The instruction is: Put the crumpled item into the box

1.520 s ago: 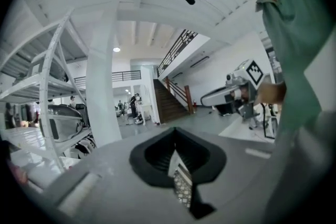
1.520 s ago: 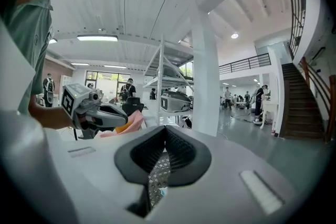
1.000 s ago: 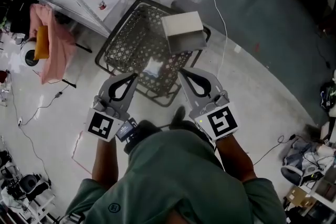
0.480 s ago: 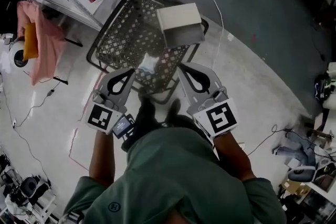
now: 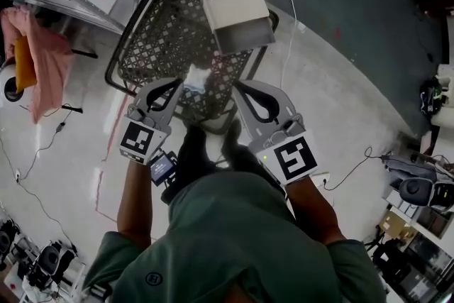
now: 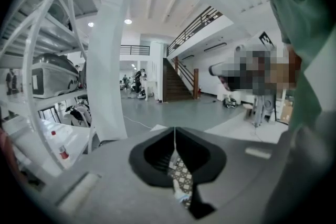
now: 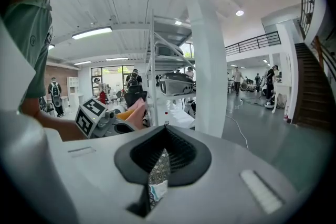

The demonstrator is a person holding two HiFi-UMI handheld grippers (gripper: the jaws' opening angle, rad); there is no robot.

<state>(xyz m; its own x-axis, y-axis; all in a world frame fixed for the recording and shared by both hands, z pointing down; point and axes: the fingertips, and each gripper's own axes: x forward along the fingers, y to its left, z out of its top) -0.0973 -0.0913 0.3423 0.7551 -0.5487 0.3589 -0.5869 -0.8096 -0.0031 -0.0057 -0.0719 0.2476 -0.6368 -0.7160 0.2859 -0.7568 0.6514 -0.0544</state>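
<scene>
Approach step: the left gripper (image 5: 177, 84) and right gripper (image 5: 239, 86) hover closed and empty, flanking the crumpled item (image 5: 197, 77). Next move: open one gripper, descend, grasp, then carry to the box (image 5: 237, 19)

shirt (image 5: 241, 252): green, short sleeves, round logo (image 5: 152, 280) | left gripper (image 5: 181, 83), right gripper (image 5: 237, 84): grey, black-white marker cubes (image 5: 139, 140)
</scene>
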